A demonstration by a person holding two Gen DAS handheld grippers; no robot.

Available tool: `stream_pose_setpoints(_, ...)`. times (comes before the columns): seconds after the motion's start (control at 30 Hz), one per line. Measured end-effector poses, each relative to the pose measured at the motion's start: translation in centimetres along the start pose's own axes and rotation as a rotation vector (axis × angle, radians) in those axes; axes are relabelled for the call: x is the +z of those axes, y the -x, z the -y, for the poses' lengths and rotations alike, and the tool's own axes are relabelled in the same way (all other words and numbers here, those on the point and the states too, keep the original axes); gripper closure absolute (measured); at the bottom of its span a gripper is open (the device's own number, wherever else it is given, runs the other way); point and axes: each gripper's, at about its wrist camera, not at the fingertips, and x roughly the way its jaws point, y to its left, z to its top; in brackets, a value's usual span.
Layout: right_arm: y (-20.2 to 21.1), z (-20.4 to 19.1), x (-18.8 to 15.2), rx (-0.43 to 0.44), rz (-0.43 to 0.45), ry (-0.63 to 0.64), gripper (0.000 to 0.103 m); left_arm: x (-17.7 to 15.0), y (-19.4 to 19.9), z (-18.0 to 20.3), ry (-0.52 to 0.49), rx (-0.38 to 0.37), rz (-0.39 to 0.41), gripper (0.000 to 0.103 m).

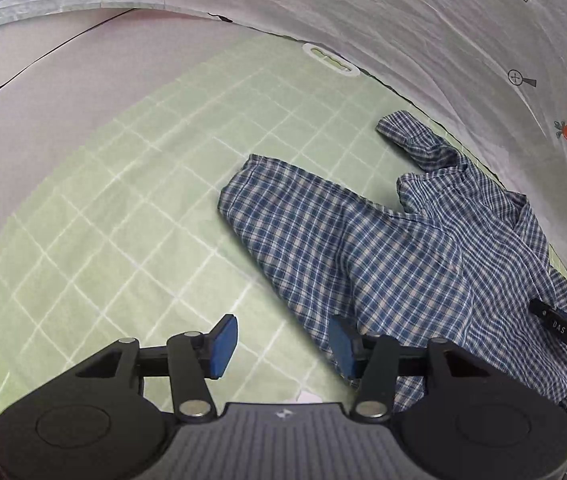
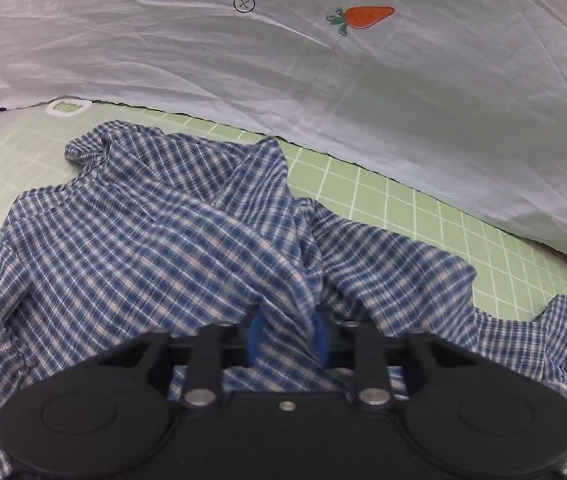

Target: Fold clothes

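The right hand-held gripper (image 2: pixel 286 334) is pinching a bunched fold of the blue-and-white checked cotton shirt (image 2: pixel 155 248). The left hand-held gripper (image 1: pixel 281 342) is hovering released over the pale green gridded cutting mat (image 1: pixel 123 208), its right pad at the shirt's edge.

Left gripper spread, right gripper pinched.
The left gripper (image 1: pixel 283 346) hangs low with its blue-padded fingers (image 1: pixel 223 344) wide apart and nothing between them; the right gripper (image 2: pixel 286 340) has its fingers (image 2: pixel 320 338) drawn close together, clamping a fold of cloth.
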Motion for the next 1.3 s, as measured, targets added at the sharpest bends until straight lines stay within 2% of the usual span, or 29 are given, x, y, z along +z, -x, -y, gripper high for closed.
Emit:
stream_pose_setpoints(0.1, 0.1, -0.3, -0.4, 0.009, -0.01, 0.012, 0.102, 0.2, 0.2, 0.3, -0.008, -0.004, 0.011, 0.051)
stream_pose_setpoints(0.27, 8.7, 4.4, -5.5, -0.035, 0.086, -0.086, 0.102, -1.3, 0.8, 1.5, -0.03, -0.005, 0.025, 0.051)
stream_pose_setpoints(0.33, 11.4, 6.7, -8.4, -0.076, 0.081, -0.121, 0.102, -2.4, 1.2, 2.0, -0.04, -0.002, 0.026, 0.051)
stream_pose_setpoints(0.4, 12.9, 9.3, -11.4, -0.14, 0.03, -0.154, 0.102, -3.8, 1.5, 2.6, -0.05, 0.005, 0.023, 0.051)
stream_pose_setpoints(0.53, 12.8, 14.7, -18.2, -0.234, -0.122, -0.292, 0.102, -6.5, 1.8, 3.7, -0.055, 0.025, 0.005, 0.051)
stream_pose_setpoints(0.63, 12.9, 16.8, -20.4, -0.278, -0.179, -0.32, 0.101, -8.1, 2.3, 4.7, -0.073, 0.027, 0.004, 0.051)
stream_pose_setpoints(0.7, 13.5, 18.0, -20.4, -0.278, -0.156, -0.363, 0.097, -8.8, 2.6, 5.4, -0.087, 0.027, 0.006, 0.051)
stream_pose_setpoints(0.73, 13.9, 18.7, -20.1, -0.273, -0.135, -0.399, 0.085, -9.0, 2.7, 5.8, -0.093, 0.023, 0.01, 0.049)
stream_pose_setpoints(0.77, 14.4, 19.3, -19.7, -0.263, -0.106, -0.445, 0.078, -9.0, 2.8, 6.3, -0.1, 0.019, 0.014, 0.048)
stream_pose_setpoints(0.8, 14.8, 19.9, -19.3, -0.259, -0.073, -0.483, 0.066, -9.0, 2.9, 6.7, -0.106, 0.015, 0.018, 0.045)
stream_pose_setpoints(0.87, 15.4, 21.0, -18.3, -0.243, -0.011, -0.538, 0.061, -8.7, 2.9, 8.0, -0.125, 0.004, 0.028, 0.041)
stream_pose_setpoints(0.93, 15.4, 22.0, -17.2, -0.227, 0.029, -0.568, 0.049, -8.1, 2.6, 9.3, -0.144, -0.011, 0.035, 0.037)
stream_pose_setpoints(1.03, 14.1, 23.6, -15.4, -0.203, 0.062, -0.606, 0.039, -6.7, 1.4, 11.6, -0.162, -0.044, 0.037, 0.029)
stream_pose_setpoints(1.13, 12.1, 25.2, -13.6, -0.201, 0.073, -0.63, 0.029, -4.7, -0.5, 14.1, -0.174, -0.088, 0.035, 0.025)
stream_pose_setpoints(1.3, 7.7, 28.4, -10.4, -0.211, 0.072, -0.647, 0.024, -0.5, -4.8, 18.5, -0.185, -0.141, 0.023, 0.02)
